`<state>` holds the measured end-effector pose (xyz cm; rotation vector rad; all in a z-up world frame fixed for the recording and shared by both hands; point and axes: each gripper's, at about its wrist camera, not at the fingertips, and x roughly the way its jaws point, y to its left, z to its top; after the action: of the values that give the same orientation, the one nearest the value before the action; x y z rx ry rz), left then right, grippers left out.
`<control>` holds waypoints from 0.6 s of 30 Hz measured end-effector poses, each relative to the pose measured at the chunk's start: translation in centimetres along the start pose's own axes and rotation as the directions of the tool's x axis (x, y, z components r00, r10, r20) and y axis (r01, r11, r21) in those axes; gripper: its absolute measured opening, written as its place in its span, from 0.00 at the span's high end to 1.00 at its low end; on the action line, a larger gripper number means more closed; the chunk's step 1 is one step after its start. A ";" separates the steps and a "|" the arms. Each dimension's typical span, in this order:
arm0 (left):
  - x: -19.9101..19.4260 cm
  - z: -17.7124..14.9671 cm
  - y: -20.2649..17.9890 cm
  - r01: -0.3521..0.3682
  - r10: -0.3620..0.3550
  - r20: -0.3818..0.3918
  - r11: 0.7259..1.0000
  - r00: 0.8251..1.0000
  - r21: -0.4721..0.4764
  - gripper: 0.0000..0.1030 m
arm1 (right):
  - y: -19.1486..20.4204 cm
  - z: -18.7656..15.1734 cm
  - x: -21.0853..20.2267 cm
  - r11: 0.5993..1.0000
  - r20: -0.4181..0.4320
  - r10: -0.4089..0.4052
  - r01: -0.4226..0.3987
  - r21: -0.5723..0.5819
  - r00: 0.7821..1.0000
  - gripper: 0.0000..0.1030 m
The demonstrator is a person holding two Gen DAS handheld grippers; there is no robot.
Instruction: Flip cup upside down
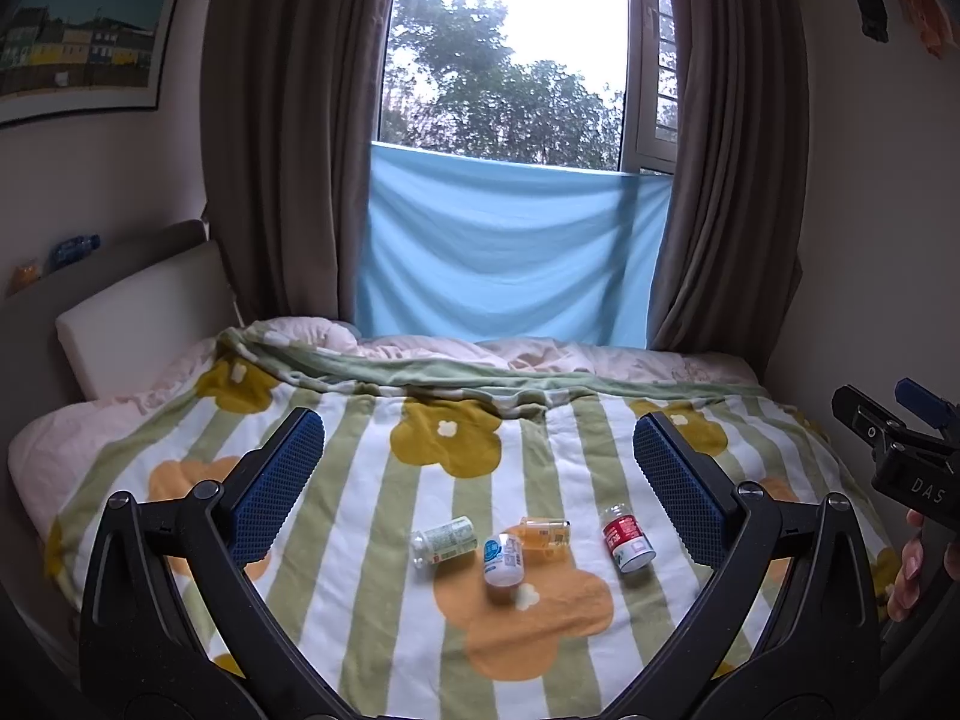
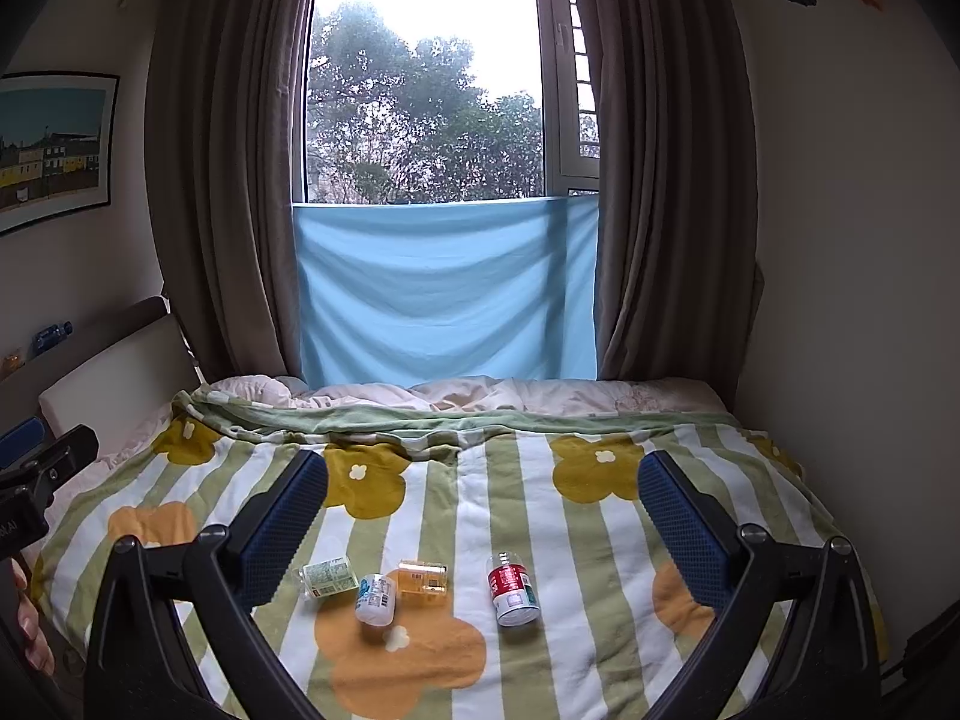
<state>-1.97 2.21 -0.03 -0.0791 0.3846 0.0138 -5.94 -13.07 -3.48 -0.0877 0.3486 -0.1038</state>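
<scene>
Several small cup-like containers lie on their sides on the striped flower blanket [image 1: 372,618]. A green-labelled one [image 1: 443,541] is leftmost, a blue-and-white one [image 1: 503,559] is nearest, an amber one [image 1: 543,533] is behind it, and a red-and-white one [image 1: 627,540] is to the right. They also show in the right wrist view: green [image 2: 326,578], blue-and-white [image 2: 375,599], amber [image 2: 422,578], red-and-white [image 2: 512,588]. My left gripper [image 1: 478,453] is open and empty, above and short of them. My right gripper [image 2: 483,489] is open and empty too.
The bed runs to a window with brown curtains [image 1: 276,180] and a blue cloth [image 1: 510,252]. A headboard and pillow [image 1: 144,312] stand at the left, a wall at the right. The right gripper's body [image 1: 900,450] shows at the right edge of the left wrist view.
</scene>
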 end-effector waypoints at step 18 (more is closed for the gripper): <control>13.1 -2.2 1.1 0.139 -0.058 -0.337 0.965 0.940 0.223 0.00 | 0.8 -2.8 3.3 1.000 -0.125 0.012 -0.010 0.018 0.992 0.00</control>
<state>9.33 3.12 -7.06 0.1453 0.7136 -0.1486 -3.76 -12.86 -7.30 -0.0618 0.4732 -0.1015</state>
